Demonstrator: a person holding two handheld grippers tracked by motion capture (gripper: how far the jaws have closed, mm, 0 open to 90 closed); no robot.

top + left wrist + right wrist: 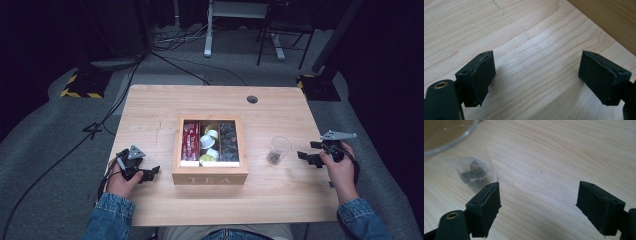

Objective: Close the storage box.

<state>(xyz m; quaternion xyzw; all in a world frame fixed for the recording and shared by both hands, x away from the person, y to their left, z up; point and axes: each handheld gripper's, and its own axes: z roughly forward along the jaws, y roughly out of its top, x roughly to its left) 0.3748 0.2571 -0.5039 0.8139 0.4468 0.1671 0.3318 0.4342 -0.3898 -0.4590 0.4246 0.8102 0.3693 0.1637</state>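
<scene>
Both tools gaped wide, empty: left tool point(150, 173) lower left, right tool point(306, 156) beside plastic cup point(278, 150); risked toppling it.

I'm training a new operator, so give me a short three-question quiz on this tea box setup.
1. True or false: both tongs are open and hold nothing.
2. Which tongs are nearest the clear cup: left tongs or right tongs?
3. What word is on the wooden box?

Key:
1. True.
2. Right tongs.
3. TEA.
</scene>
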